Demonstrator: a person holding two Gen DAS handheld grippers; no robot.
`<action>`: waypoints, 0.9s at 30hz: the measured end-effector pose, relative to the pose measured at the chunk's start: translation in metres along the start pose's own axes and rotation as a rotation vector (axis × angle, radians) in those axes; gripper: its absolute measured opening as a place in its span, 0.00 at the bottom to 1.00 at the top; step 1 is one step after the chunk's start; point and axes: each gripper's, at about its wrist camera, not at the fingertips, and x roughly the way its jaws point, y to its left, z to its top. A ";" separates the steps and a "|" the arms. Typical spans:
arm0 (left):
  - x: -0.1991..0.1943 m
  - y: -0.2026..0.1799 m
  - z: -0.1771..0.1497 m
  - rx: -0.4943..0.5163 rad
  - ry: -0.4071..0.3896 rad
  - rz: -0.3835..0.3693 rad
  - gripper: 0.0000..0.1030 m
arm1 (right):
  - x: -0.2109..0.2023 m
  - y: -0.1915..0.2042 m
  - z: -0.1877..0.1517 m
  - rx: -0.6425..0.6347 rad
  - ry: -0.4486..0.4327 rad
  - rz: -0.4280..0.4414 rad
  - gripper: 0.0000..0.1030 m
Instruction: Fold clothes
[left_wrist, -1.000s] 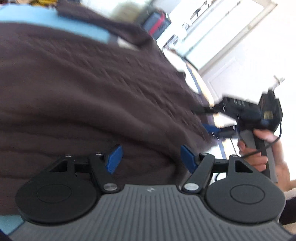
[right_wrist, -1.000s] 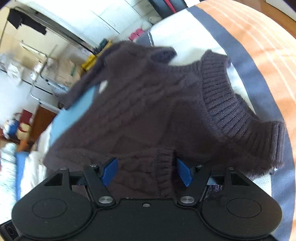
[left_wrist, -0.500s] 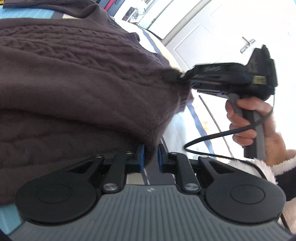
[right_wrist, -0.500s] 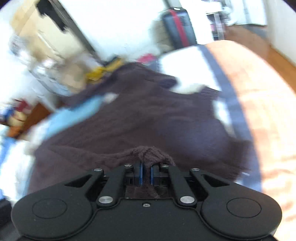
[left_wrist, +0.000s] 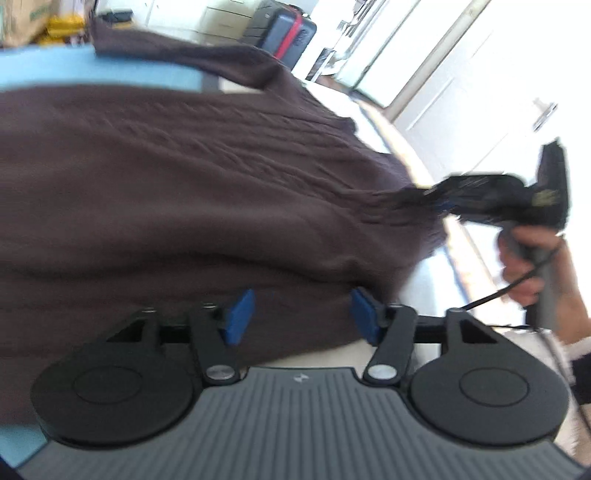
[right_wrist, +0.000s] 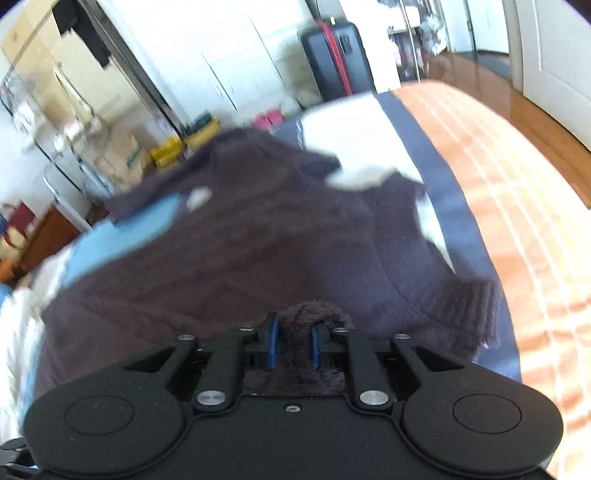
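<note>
A dark brown cable-knit sweater (left_wrist: 184, 177) lies spread on the bed, also filling the right wrist view (right_wrist: 240, 258). My left gripper (left_wrist: 301, 315) is open just above the sweater's near edge, with nothing between its blue pads. My right gripper (right_wrist: 293, 347) has its jaws a small way apart with a bunch of sweater fabric between them. It also shows in the left wrist view (left_wrist: 436, 195), held at the sweater's right edge.
The bed cover has a light blue area (left_wrist: 92, 70), white and dark blue bands (right_wrist: 443, 206) and an orange striped part (right_wrist: 517, 221). A dark suitcase (right_wrist: 336, 59), boxes and white cupboards stand beyond the bed. A white door (left_wrist: 480, 92) is at the right.
My left gripper was open, shut on the sweater edge, and has opened again and let it go. My right gripper shut on the fabric; its jaws now stand slightly wider.
</note>
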 end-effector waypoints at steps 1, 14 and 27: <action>-0.008 0.004 0.009 0.023 -0.012 0.048 0.61 | -0.004 0.004 0.003 0.014 -0.009 0.002 0.32; -0.072 0.060 0.034 -0.102 -0.144 0.203 0.71 | -0.012 0.036 0.026 0.035 0.023 -0.280 0.71; -0.061 0.051 0.084 -0.065 -0.220 0.356 0.72 | 0.043 0.141 0.084 0.061 0.001 0.319 0.73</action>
